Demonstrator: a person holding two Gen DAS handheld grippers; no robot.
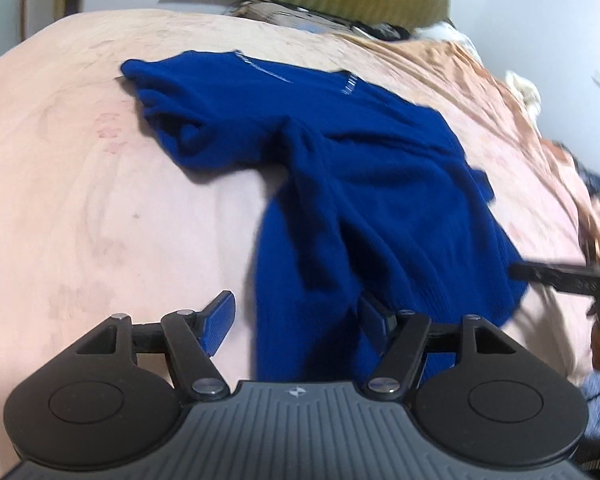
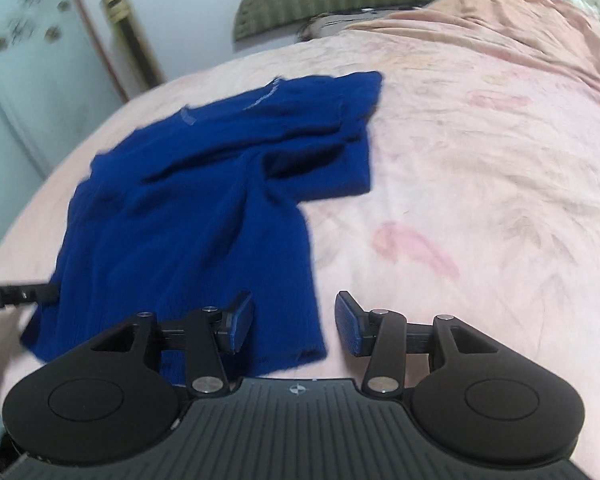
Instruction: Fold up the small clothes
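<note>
Open tongs [image 2: 294, 322] over blue shirt [image 2: 188, 208].

No legible text anywhere. Only a blurred pale mark near the collar of the blue sweater [image 1: 340, 152], too smeared to read. Small white emblem, no letters, on the ribbed gripper housing [image 2: 296, 389].
</note>
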